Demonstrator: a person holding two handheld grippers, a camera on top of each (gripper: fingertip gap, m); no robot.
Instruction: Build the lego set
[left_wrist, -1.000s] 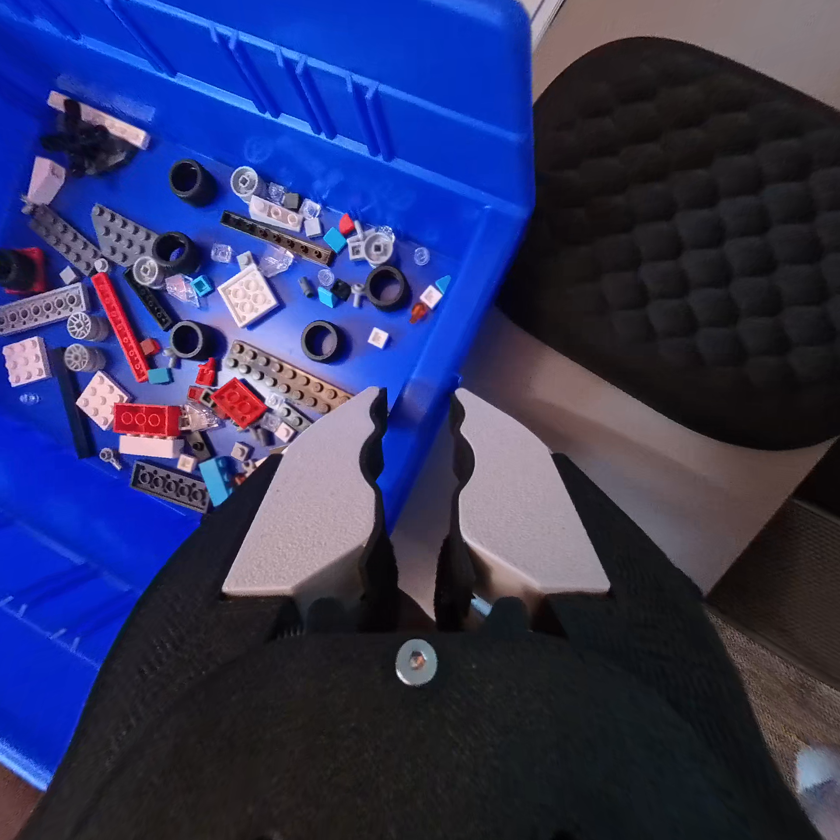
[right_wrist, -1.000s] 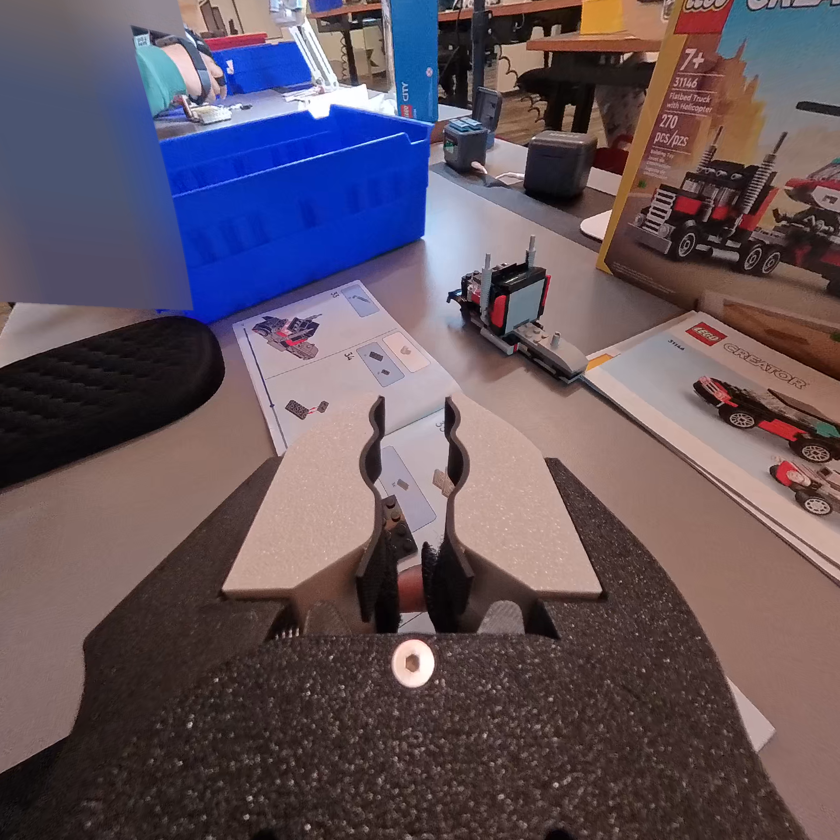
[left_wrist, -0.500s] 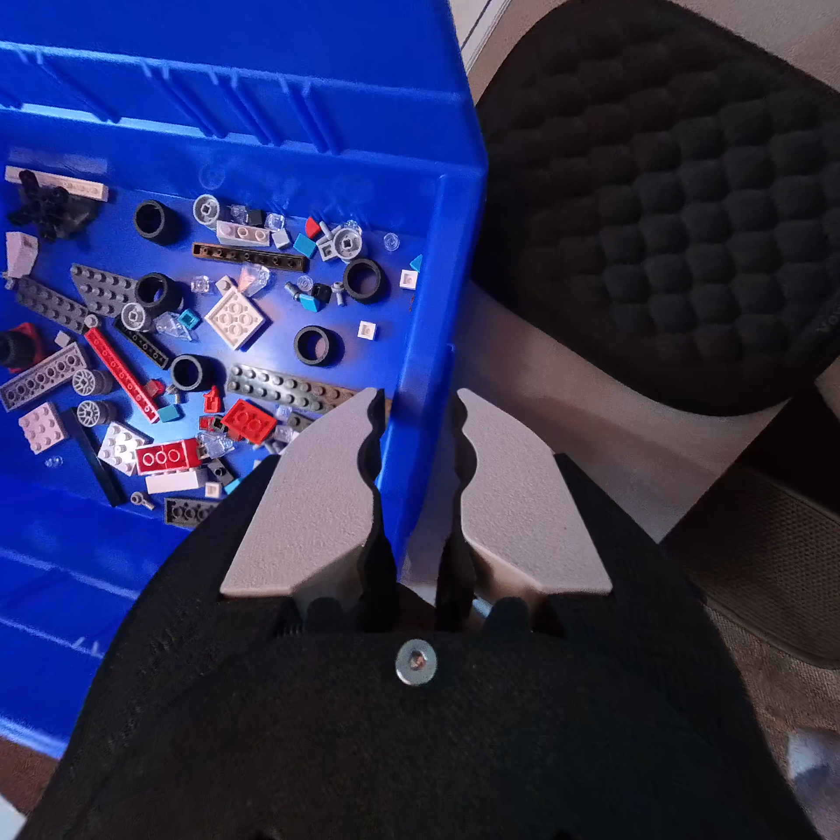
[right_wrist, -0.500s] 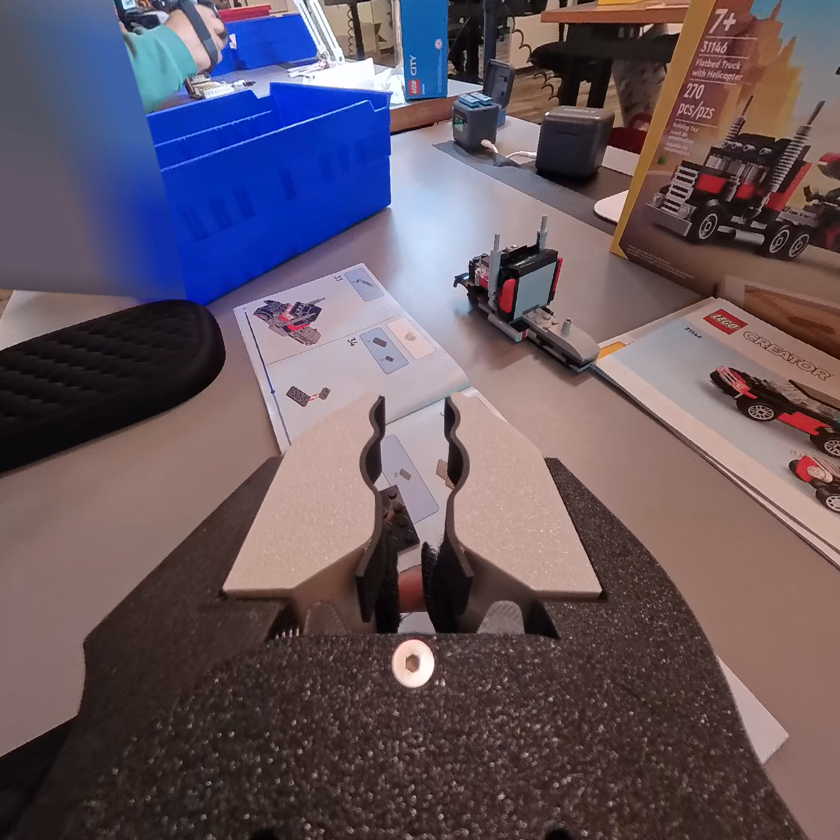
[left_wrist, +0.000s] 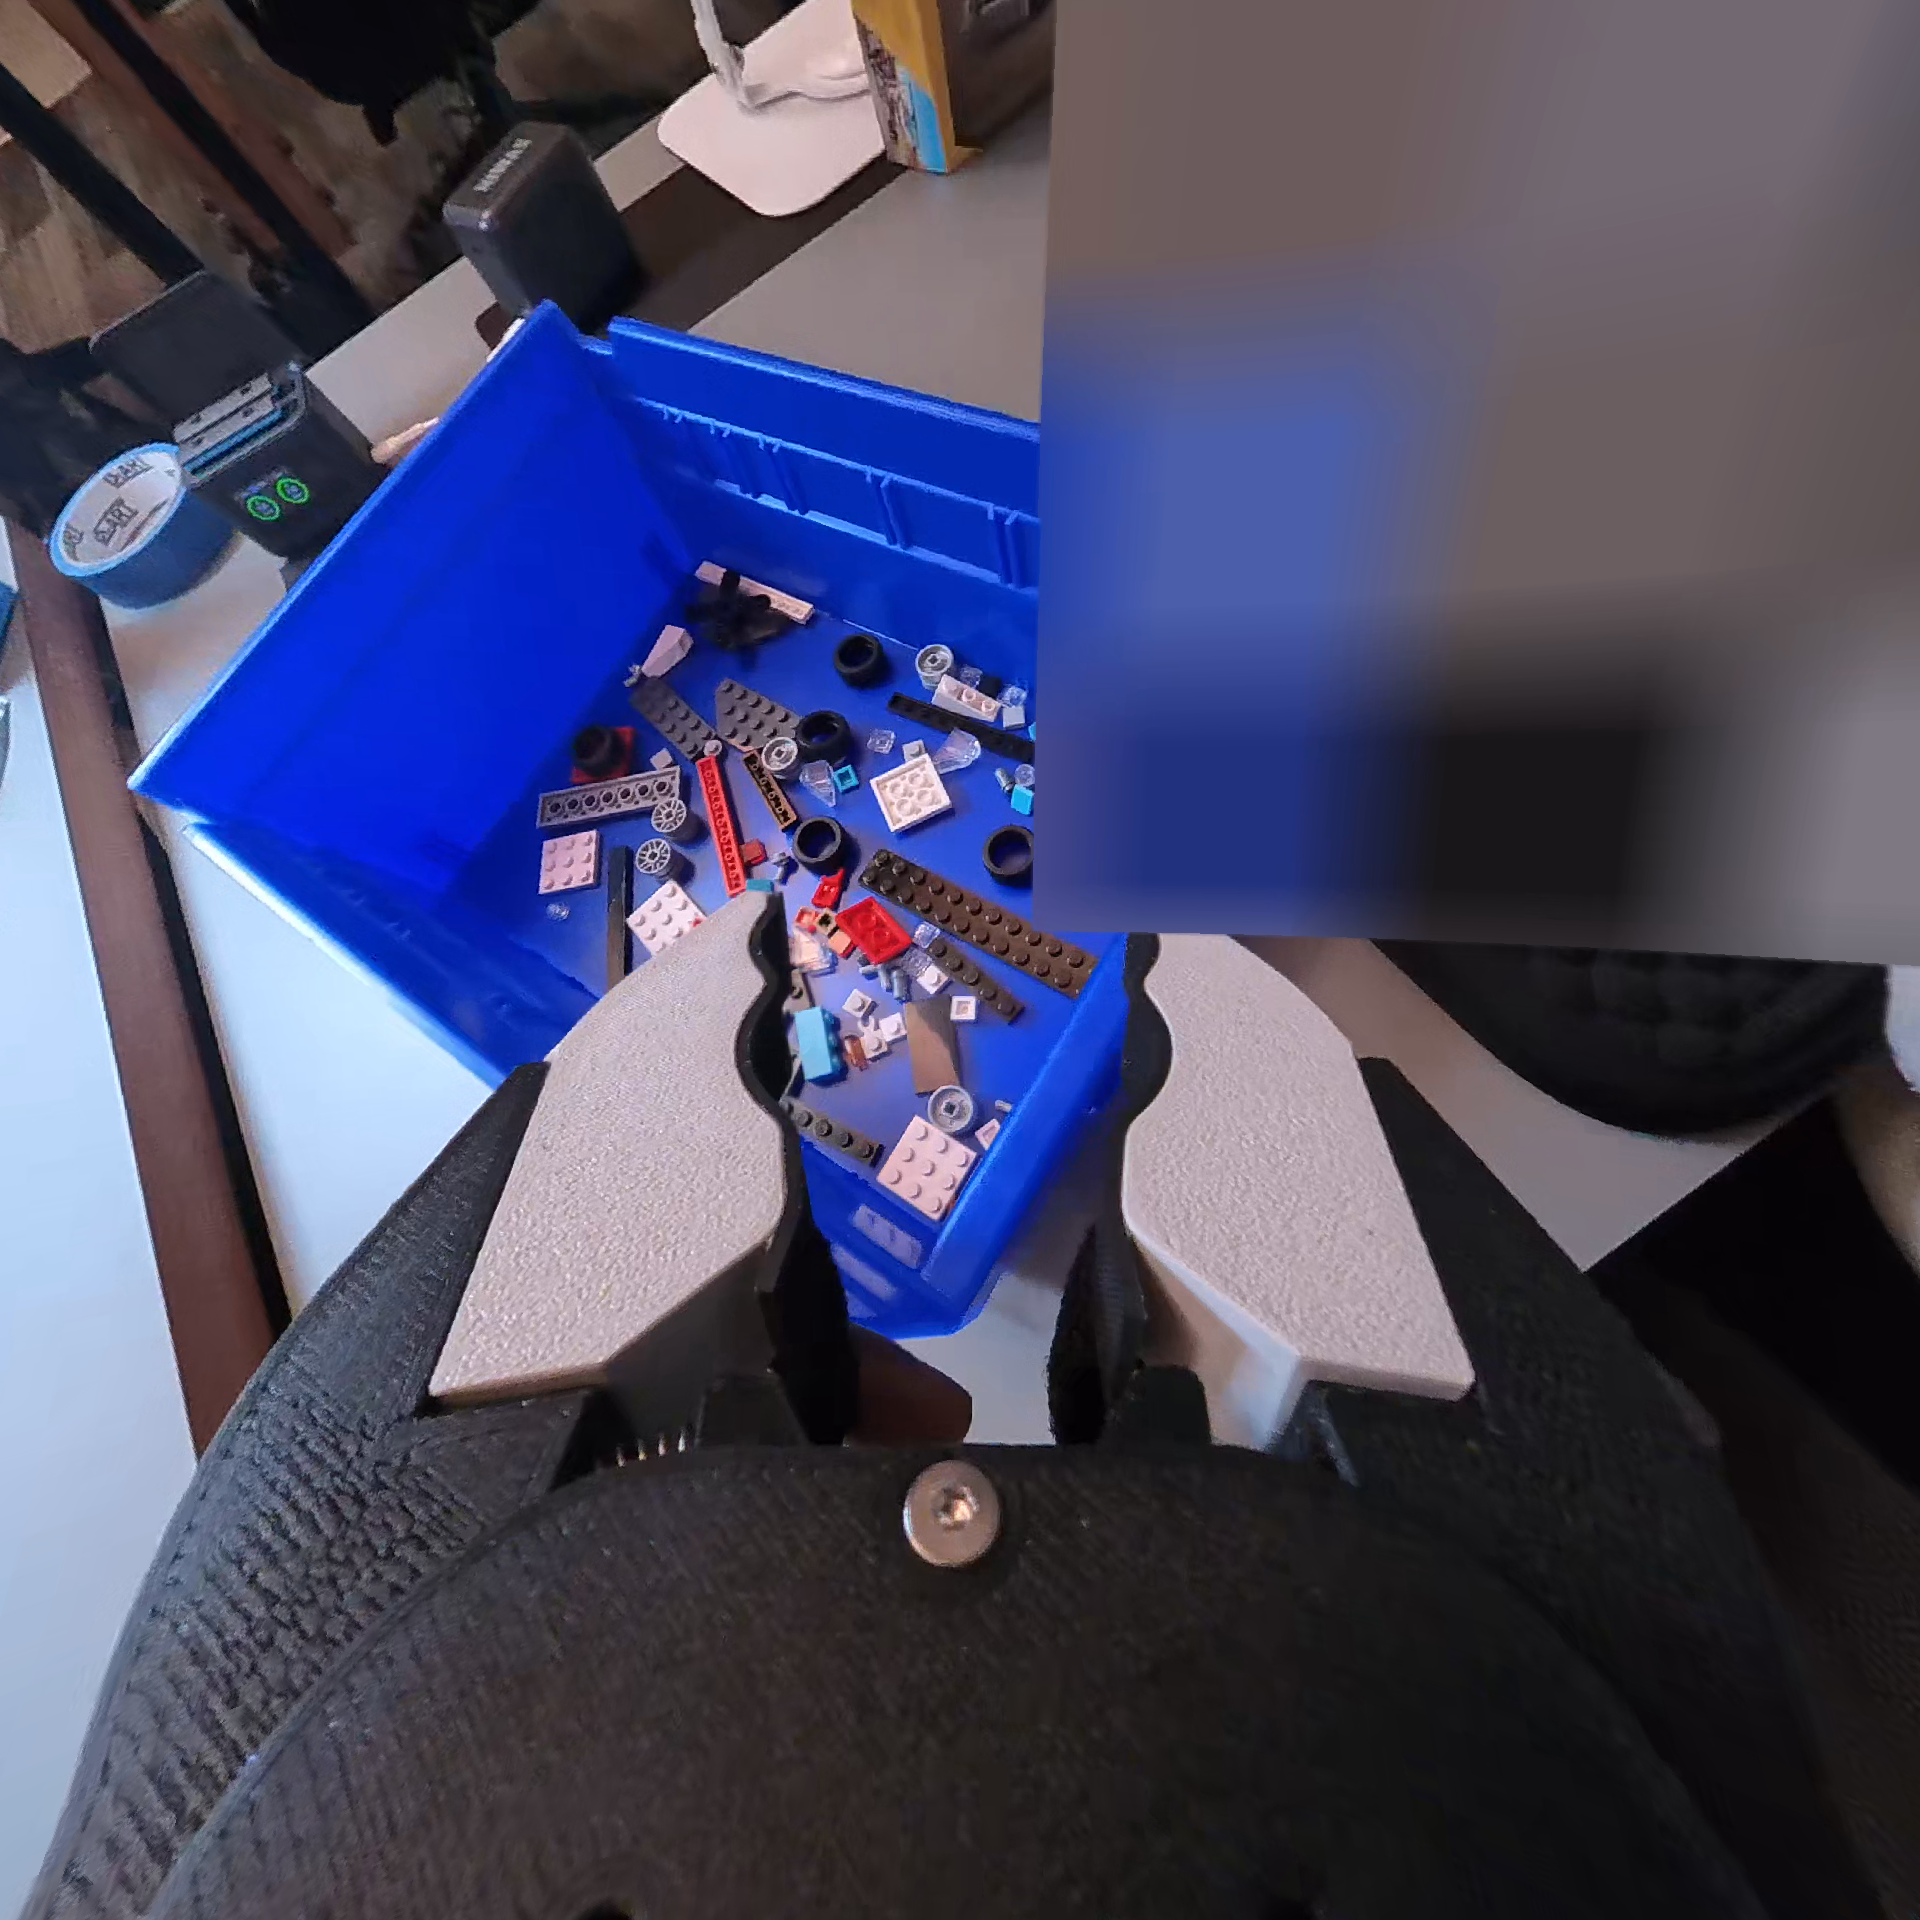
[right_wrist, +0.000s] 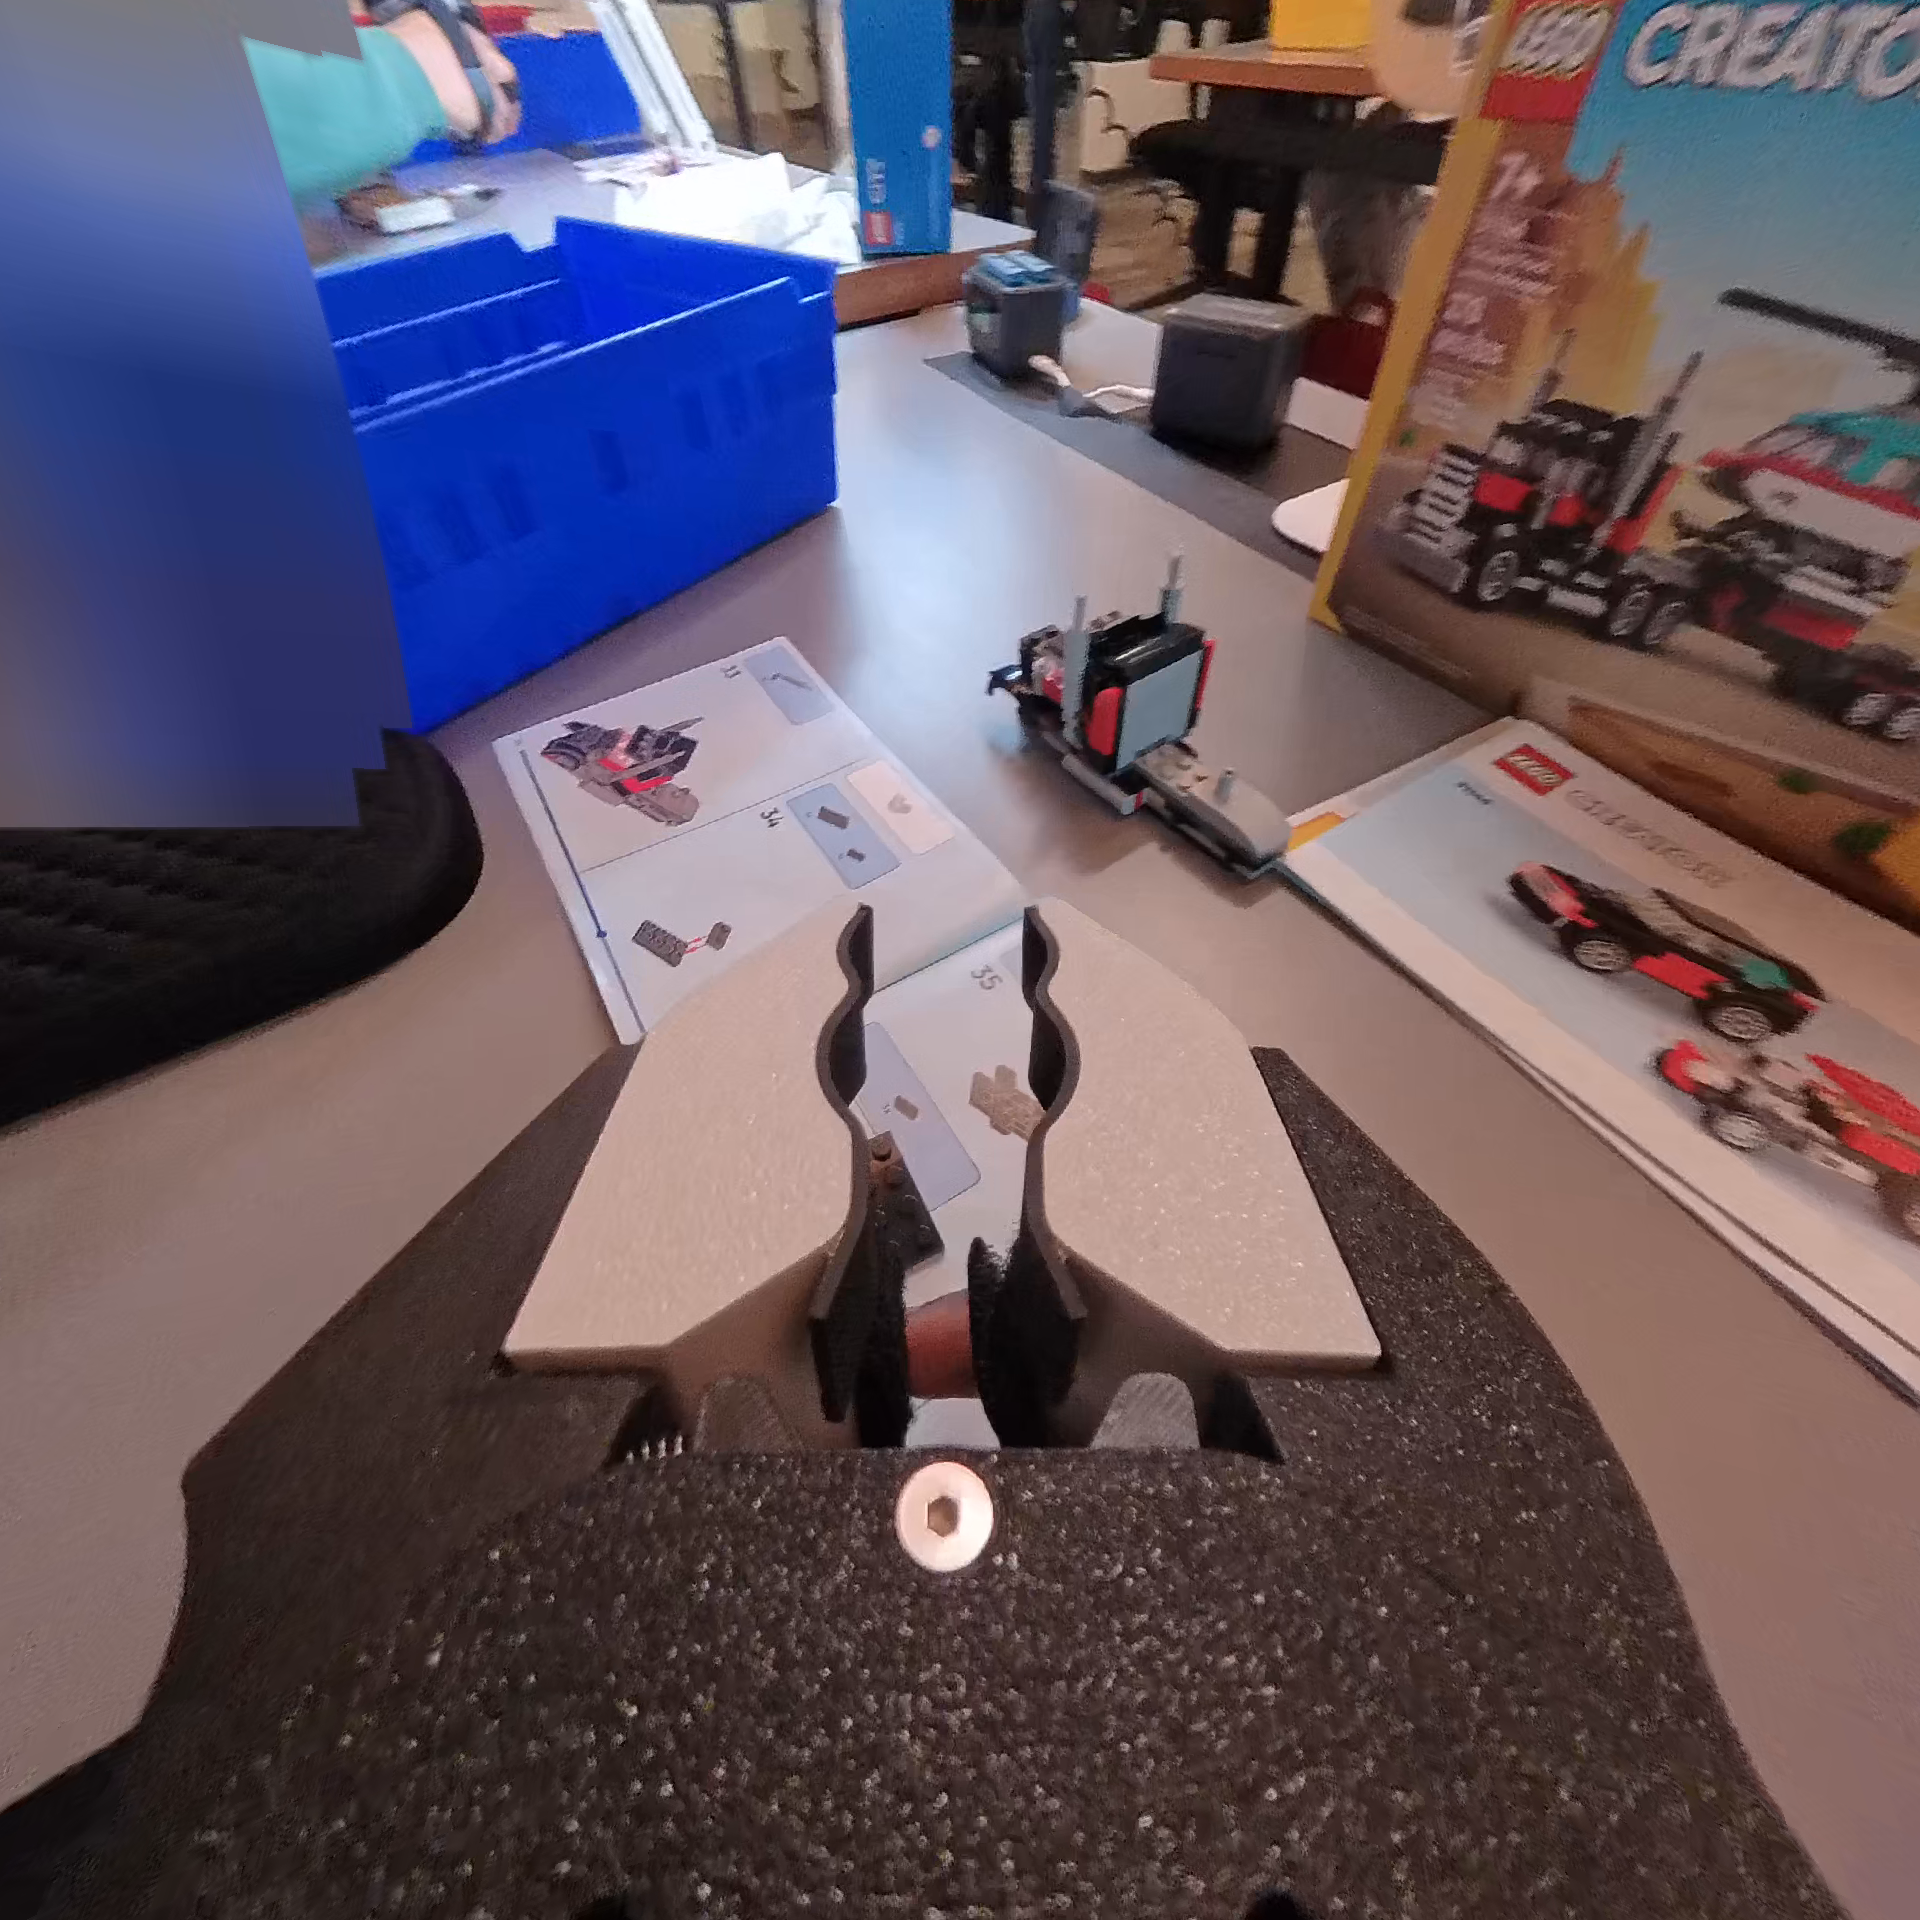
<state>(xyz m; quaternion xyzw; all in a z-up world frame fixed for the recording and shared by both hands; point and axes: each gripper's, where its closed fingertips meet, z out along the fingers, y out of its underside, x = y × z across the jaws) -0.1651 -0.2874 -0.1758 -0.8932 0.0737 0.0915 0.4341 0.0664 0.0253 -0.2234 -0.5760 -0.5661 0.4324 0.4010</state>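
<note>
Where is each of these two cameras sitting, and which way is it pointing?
Left wrist view: on the left tongs, looking down into the blue bin of loose bricks; its wide-open grey fingers show.
Right wrist view: on the right tongs, looking low across the table at the instruction booklet and half-built truck; its fingers hold a dark plate.
Shared: the blue bin and black cushion.

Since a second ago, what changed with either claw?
The left claw opened wide from nearly closed and pulled back above the blue bin, so more of its loose bricks show. The right claw stayed narrowly open above the open manual, a dark plate between its fingers; the truck is unmoved.
</note>
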